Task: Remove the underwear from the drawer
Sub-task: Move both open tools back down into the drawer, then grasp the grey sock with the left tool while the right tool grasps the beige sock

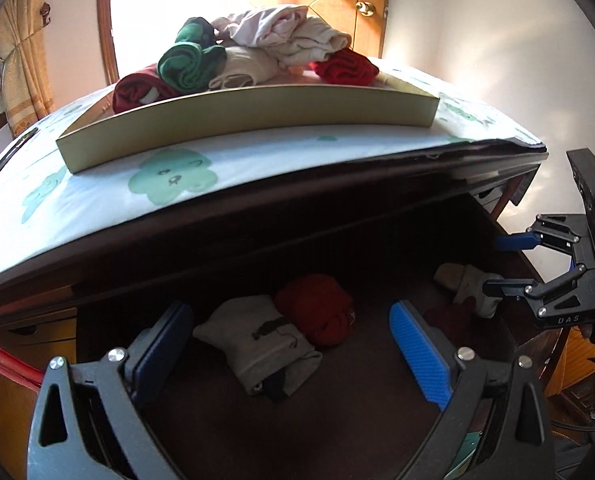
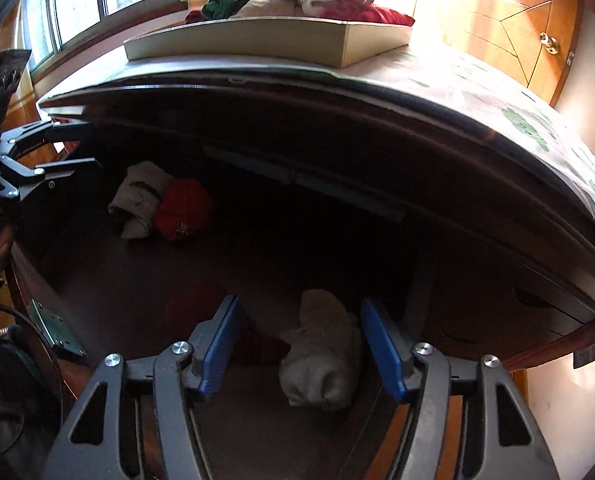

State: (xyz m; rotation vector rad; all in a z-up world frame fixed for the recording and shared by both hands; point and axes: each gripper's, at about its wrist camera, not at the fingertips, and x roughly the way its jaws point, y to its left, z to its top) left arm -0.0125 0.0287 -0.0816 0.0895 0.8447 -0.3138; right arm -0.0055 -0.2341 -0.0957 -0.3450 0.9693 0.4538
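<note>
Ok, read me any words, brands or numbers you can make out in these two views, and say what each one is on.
"DAS": on the right gripper, on its black body, in the left wrist view.
Ends in "Robot.AI": on the left gripper, cut off by the frame edge in the right wrist view.
No other readable text.

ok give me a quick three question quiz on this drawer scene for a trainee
1. True or false: the tray on top of the dresser holds rolled garments.
2. Which item lies between the right gripper's jaws? A) the beige rolled underwear B) the red rolled underwear C) the green roll
3. Fill in: in the left wrist view, the left gripper hovers over the grey folded underwear with its jaws ____.

Key: 1 true; 2 A; 3 open
</note>
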